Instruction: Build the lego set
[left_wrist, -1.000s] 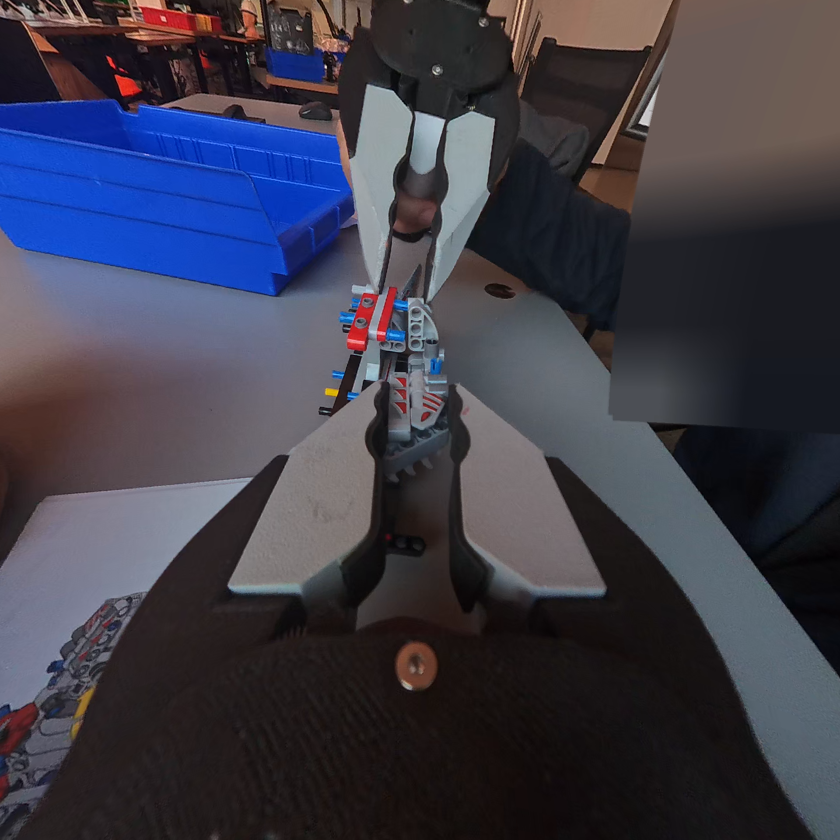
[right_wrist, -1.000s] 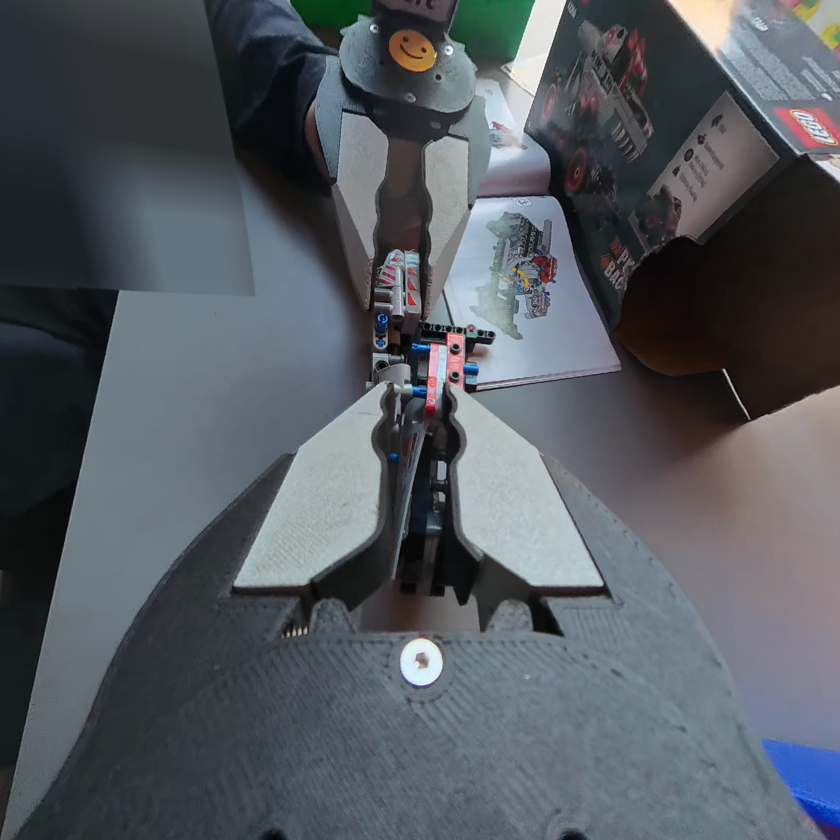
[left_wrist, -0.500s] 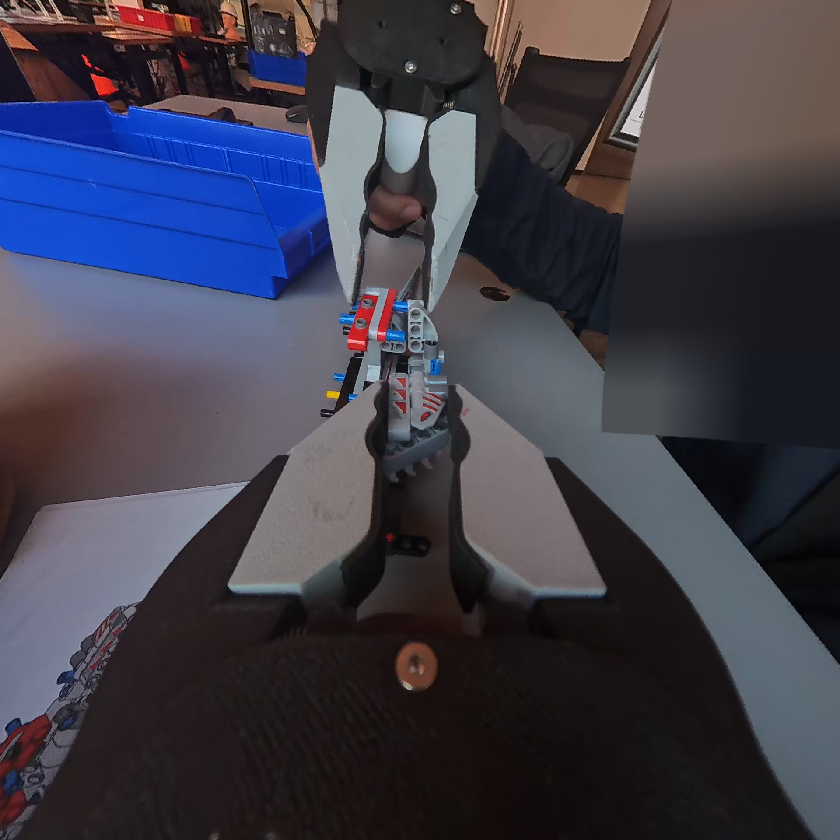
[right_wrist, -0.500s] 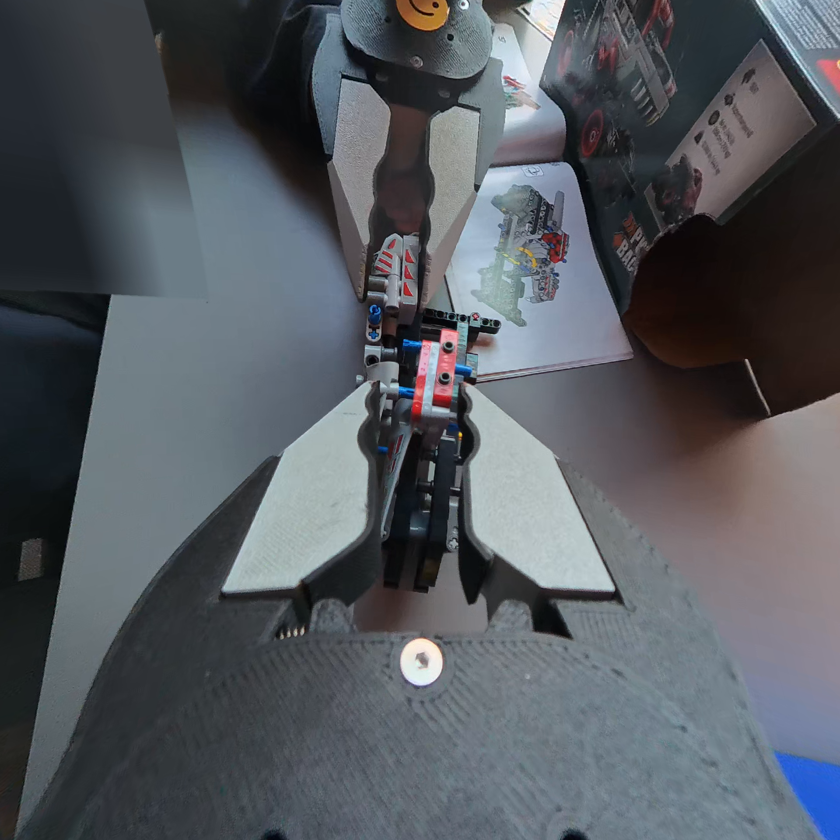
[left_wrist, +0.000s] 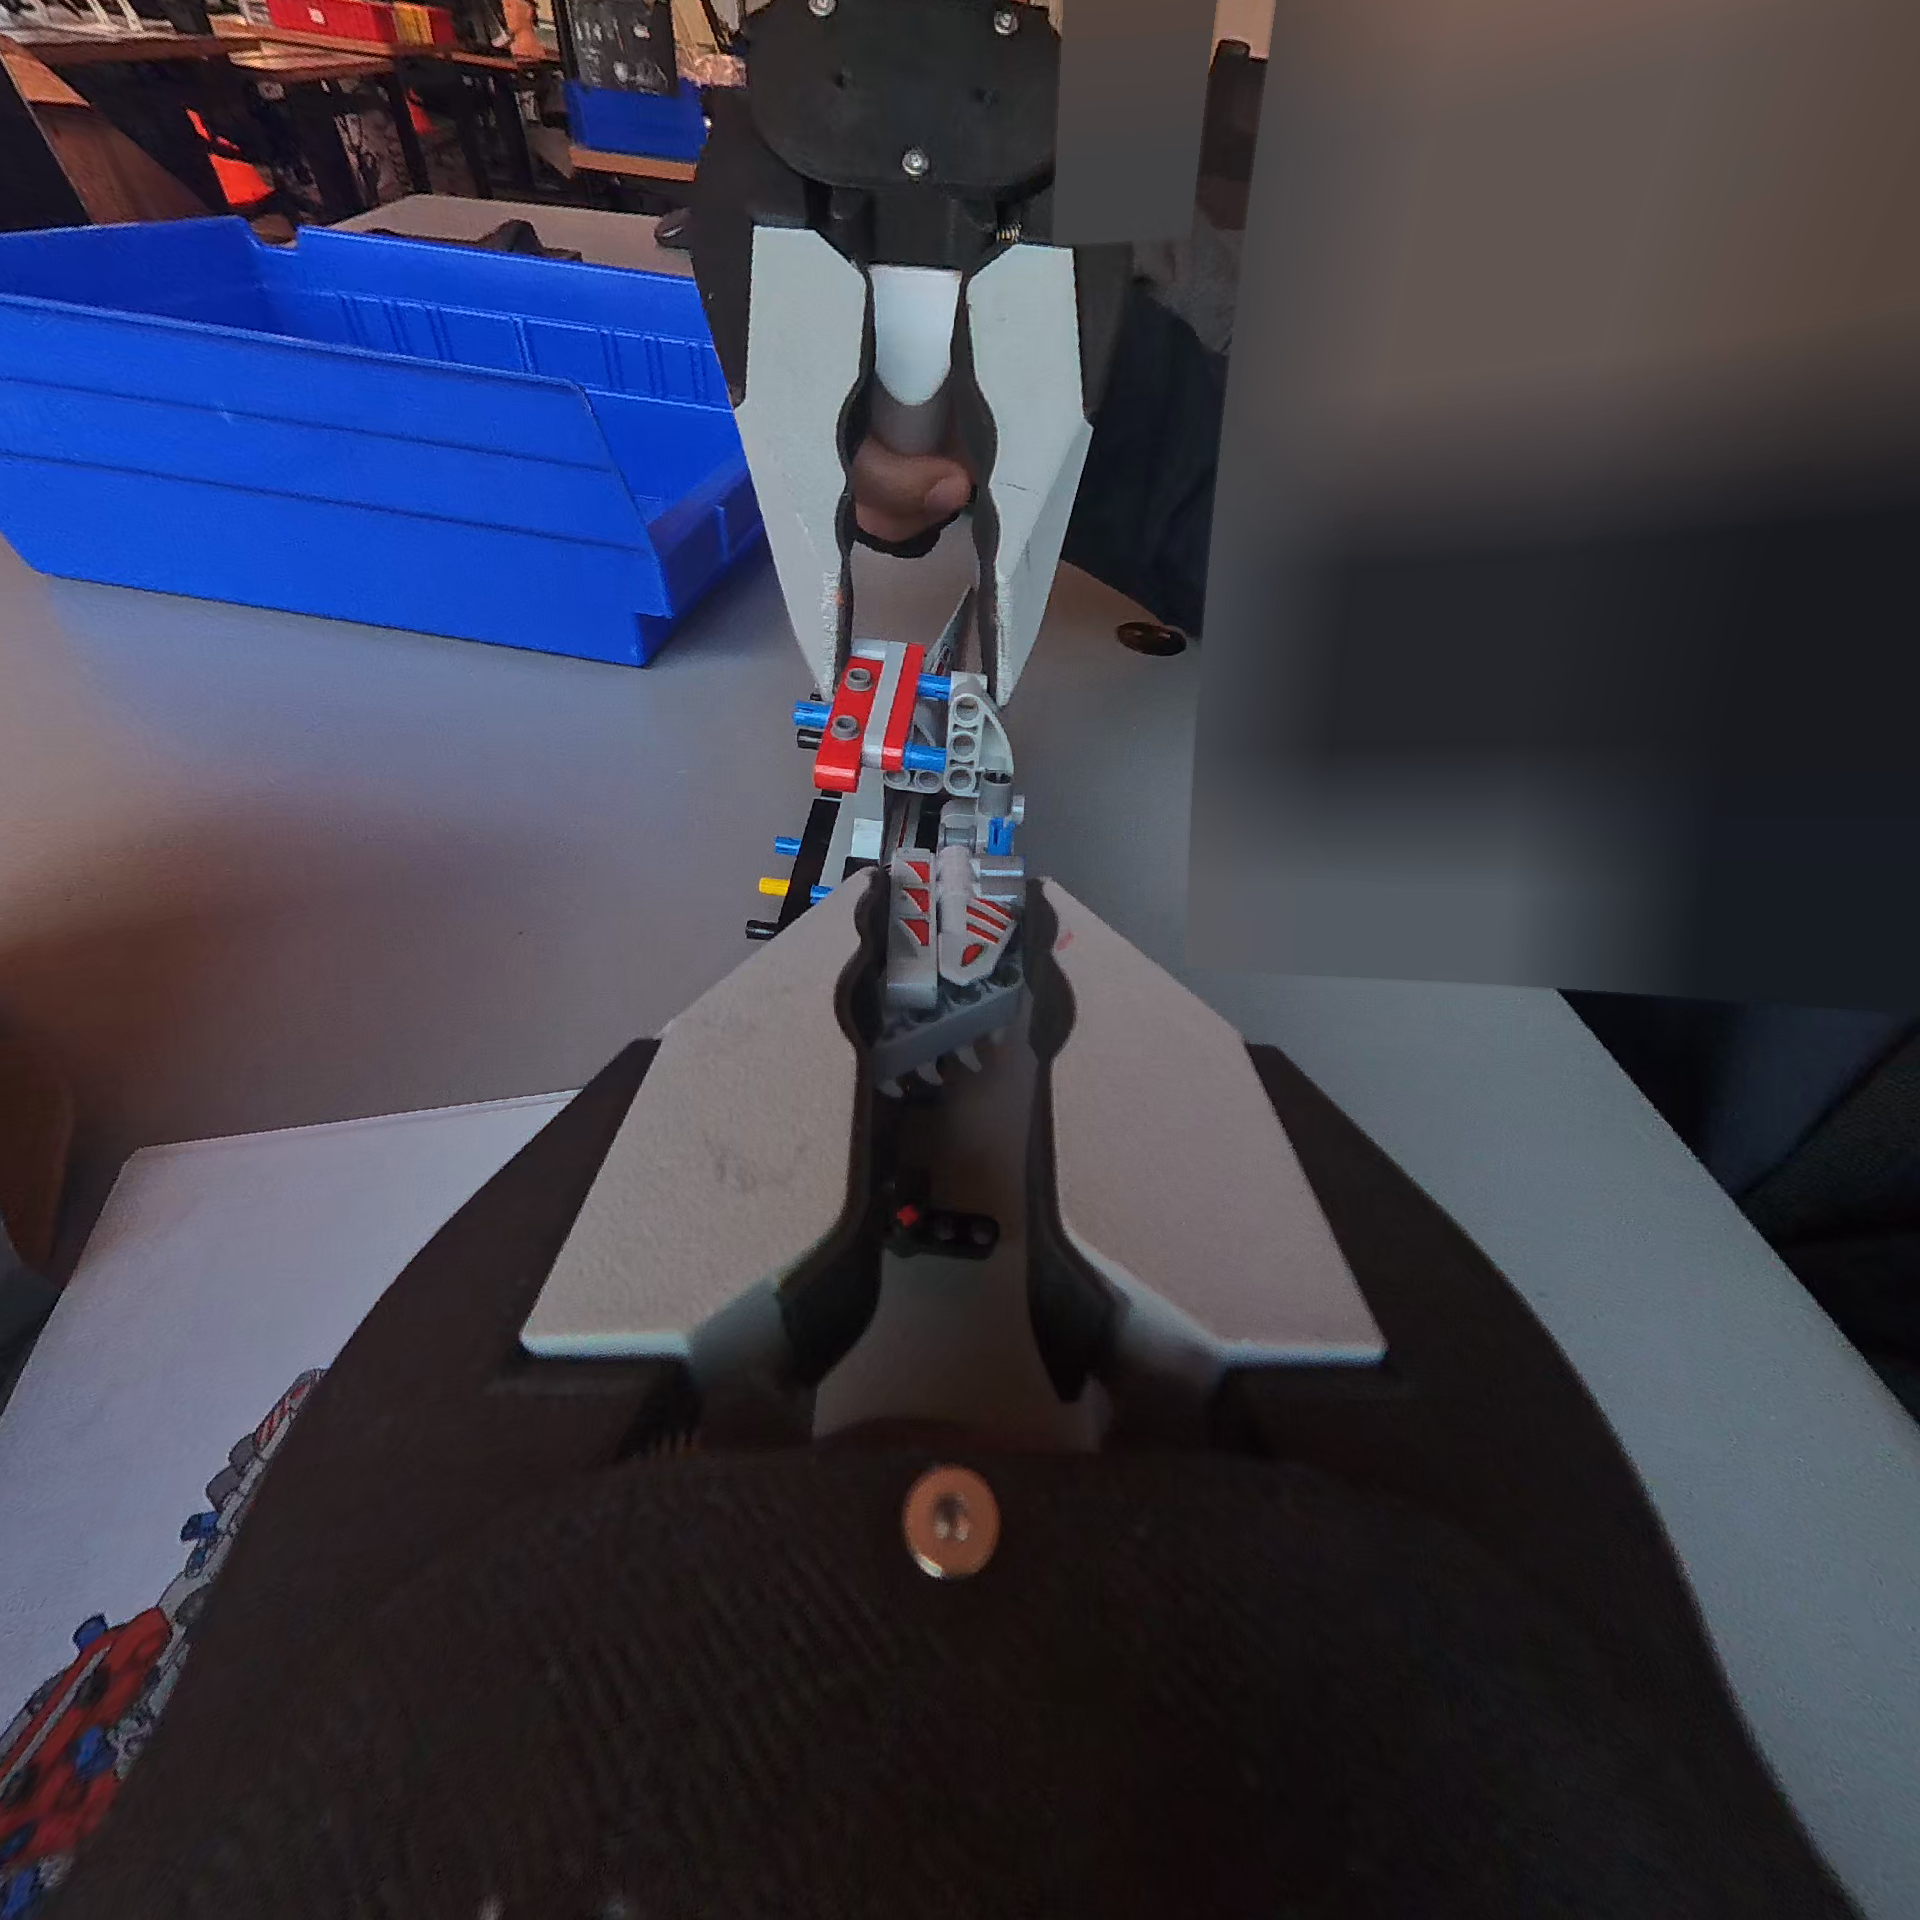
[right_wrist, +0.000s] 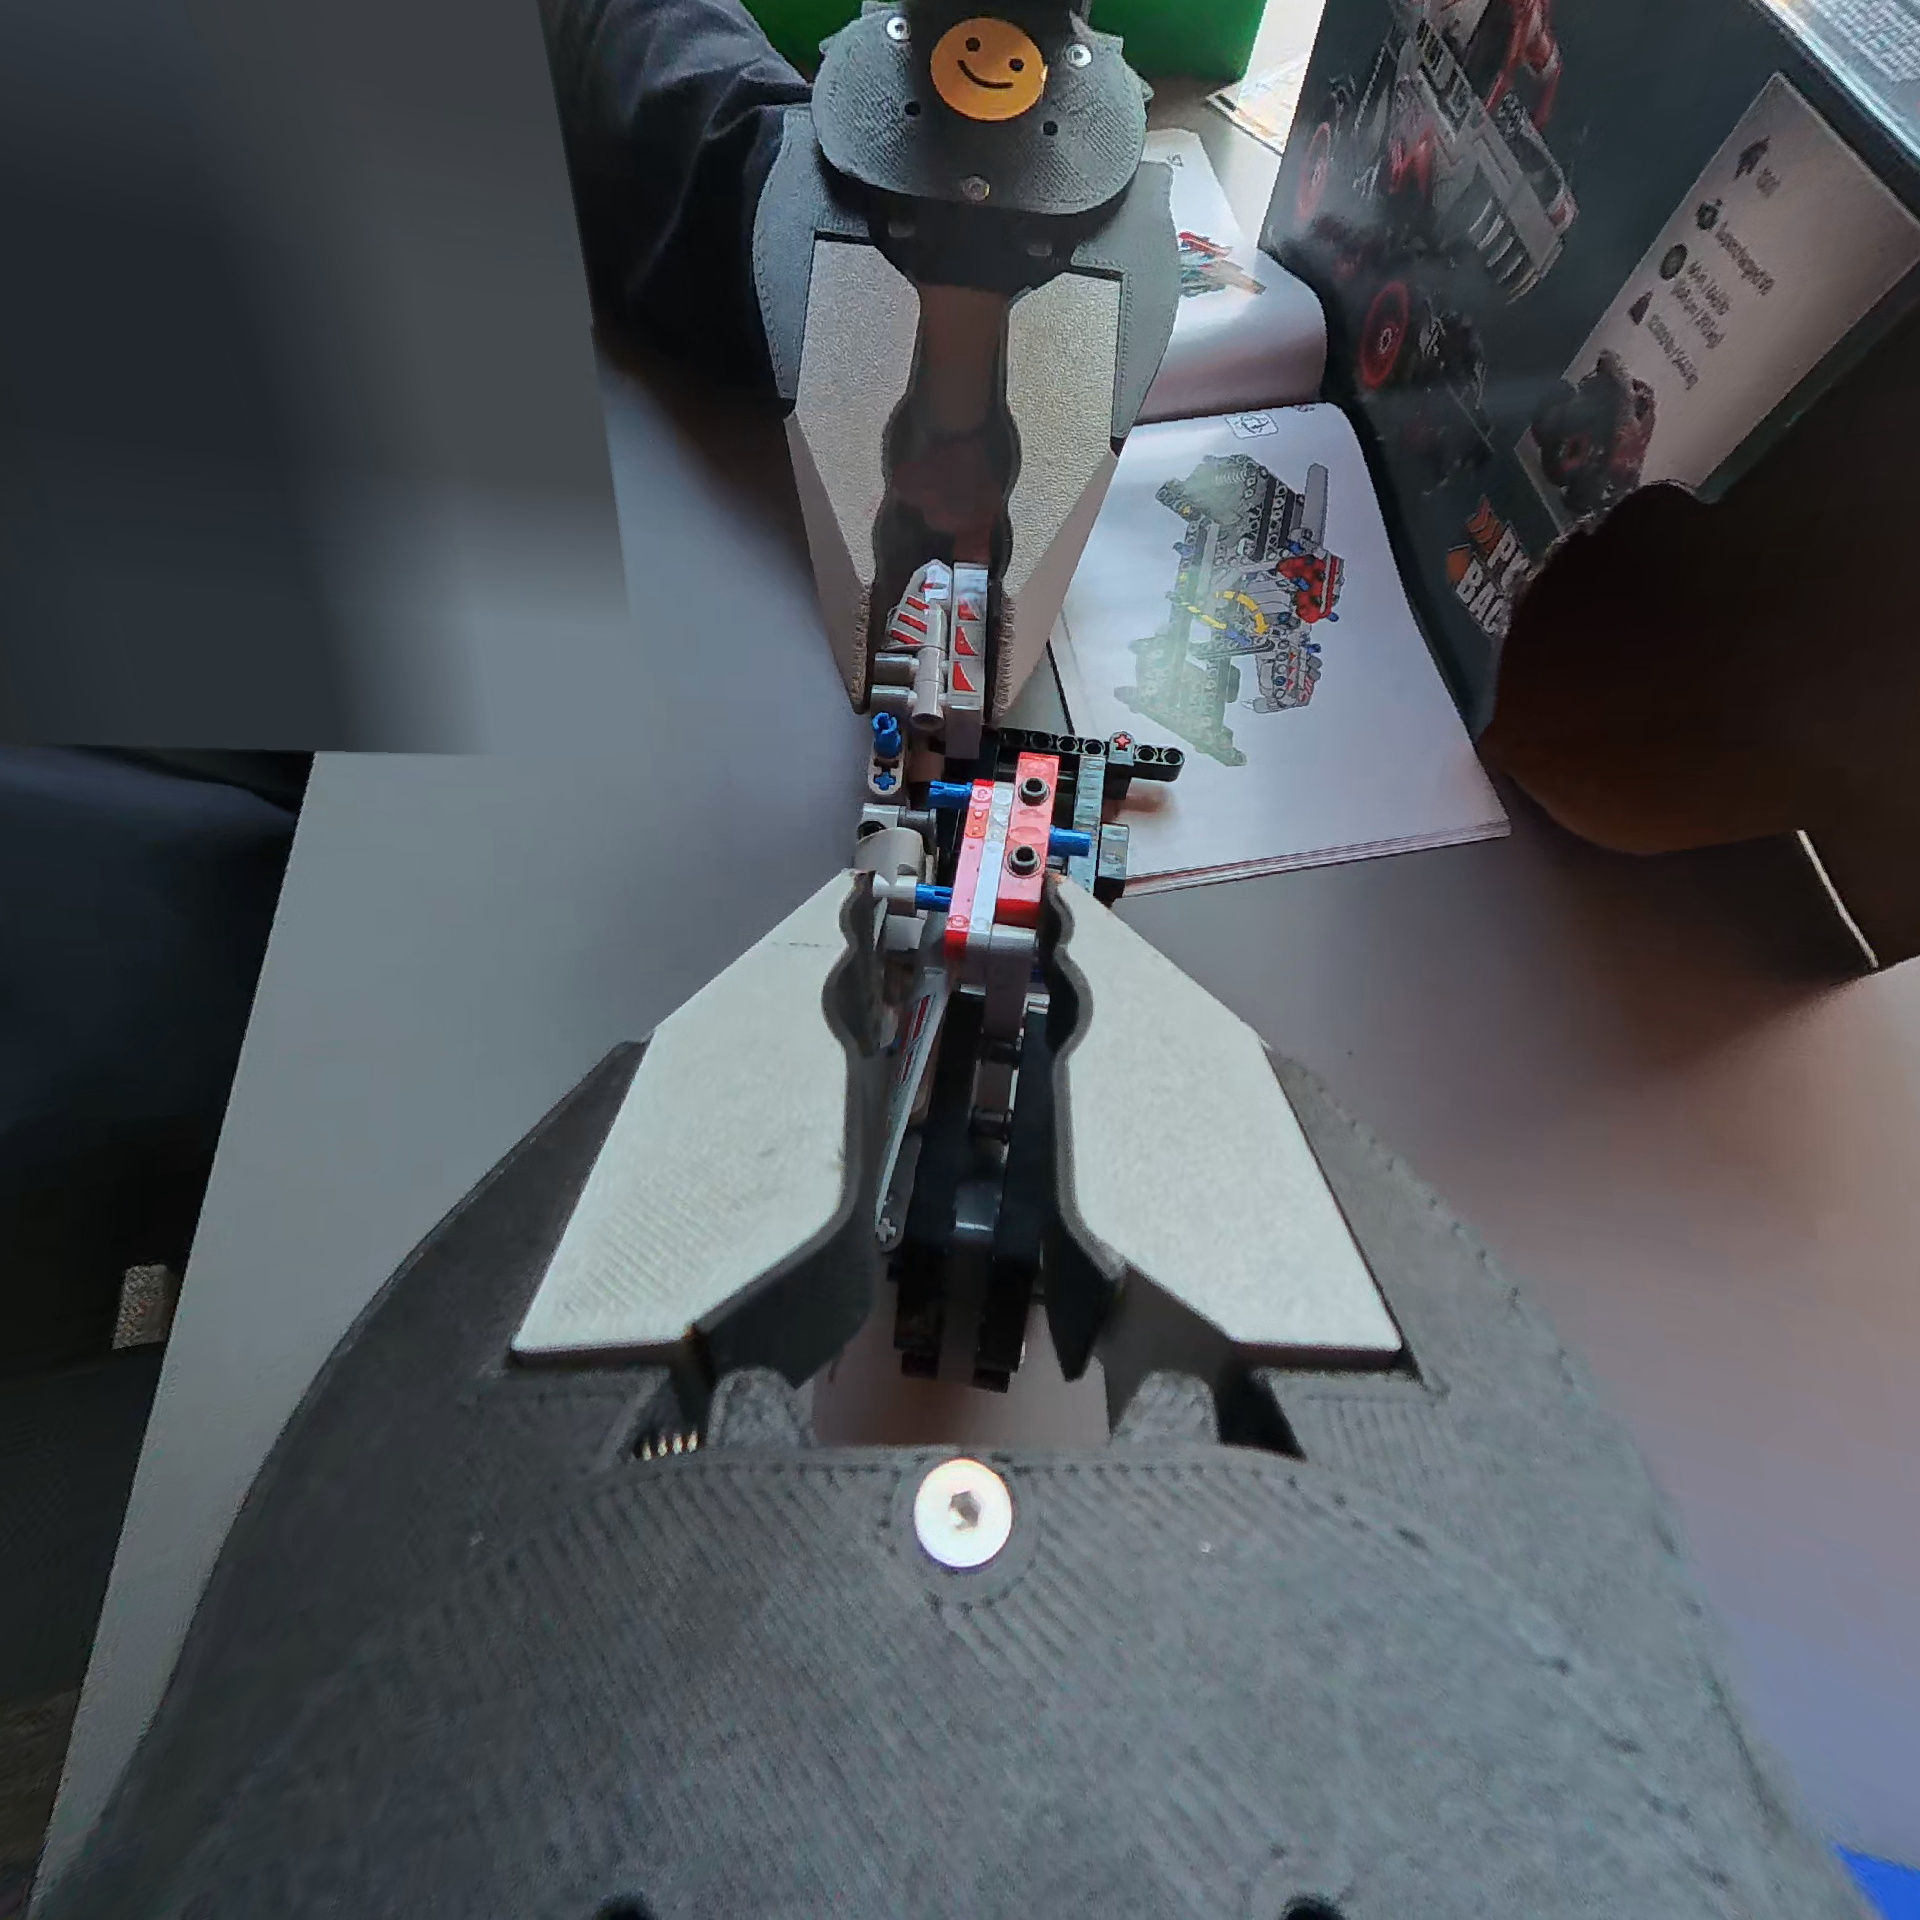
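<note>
A blue bin (left_wrist: 343, 436) sat left of the left gripper (left_wrist: 948, 940); an instruction booklet (right_wrist: 1262, 665) and set box (right_wrist: 1600, 249) lay right of the right gripper (right_wrist: 956, 914). Both grippers clamped opposite ends of the lego assembly (left_wrist: 914, 790) above the table (left_wrist: 416, 831), its underside hidden.

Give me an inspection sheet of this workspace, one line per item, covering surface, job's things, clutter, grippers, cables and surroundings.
Surface: grey table.
Job's things: lego assembly held off the table between both grippers; instruction booklet open; set box beside it.
Clutter: blue bin on the table.
Grippers: left gripper shut on the striped grey end; right gripper shut on the red end.
Cables: nothing seen.
Surroundings: shelves and a chair behind.
</note>
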